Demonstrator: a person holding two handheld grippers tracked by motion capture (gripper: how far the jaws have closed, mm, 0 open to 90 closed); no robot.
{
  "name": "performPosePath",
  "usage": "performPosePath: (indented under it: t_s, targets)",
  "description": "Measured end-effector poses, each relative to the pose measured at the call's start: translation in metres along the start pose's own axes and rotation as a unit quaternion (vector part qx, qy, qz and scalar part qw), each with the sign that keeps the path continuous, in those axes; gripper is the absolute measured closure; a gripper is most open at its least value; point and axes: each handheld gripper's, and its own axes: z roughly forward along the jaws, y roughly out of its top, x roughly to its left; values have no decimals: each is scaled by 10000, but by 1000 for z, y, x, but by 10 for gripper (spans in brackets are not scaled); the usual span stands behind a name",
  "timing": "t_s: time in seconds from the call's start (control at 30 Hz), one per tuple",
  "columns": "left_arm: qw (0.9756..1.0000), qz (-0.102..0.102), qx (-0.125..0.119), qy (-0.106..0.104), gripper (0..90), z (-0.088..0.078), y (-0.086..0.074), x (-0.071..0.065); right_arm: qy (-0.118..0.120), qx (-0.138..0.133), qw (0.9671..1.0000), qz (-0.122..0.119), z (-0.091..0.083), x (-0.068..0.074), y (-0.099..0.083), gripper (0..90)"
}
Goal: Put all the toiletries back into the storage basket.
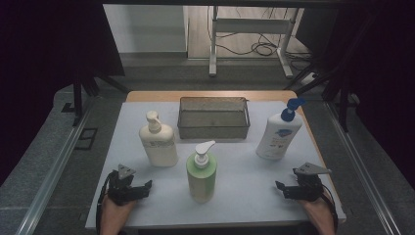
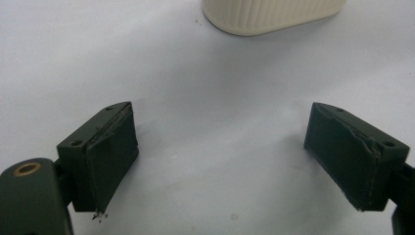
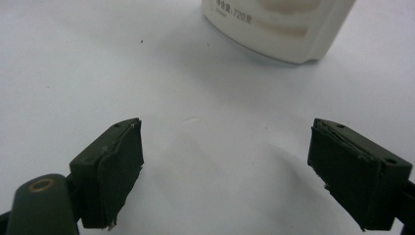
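Three pump bottles stand upright on the white table sheet: a cream one at the left, a green one near the front middle, and a white one with a blue pump at the right. My left gripper rests at the front left, open, nothing between its jaws; the cream bottle's base lies ahead of it. At the front right my right gripper is open and empty too, facing the white bottle's base.
A wire mesh basket sits at the back middle of the sheet, with nothing in it. The wooden table edge runs behind it. A metal rail flanks the table's left side and another rail its right.
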Motion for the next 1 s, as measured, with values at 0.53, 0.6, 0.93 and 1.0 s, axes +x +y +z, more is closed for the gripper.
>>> performPosePath:
  t_s: [0.53, 0.6, 0.93, 1.0]
  targets:
    - [10000, -6, -6, -3, 121, 0, 0, 0, 48, -17, 9999, 141, -3, -10, 9, 128]
    - [10000, -6, -7, -4, 121, 0, 0, 0, 24, -42, 9999, 159, -5, -12, 11, 125]
    - [10000, 0, -7, -4, 121, 0, 0, 0, 16, 10, 9999, 151, -5, -23, 20, 133]
    - [10000, -1, -8, -3, 121, 0, 0, 0, -16, 49, 9997, 257, -6, -26, 23, 144]
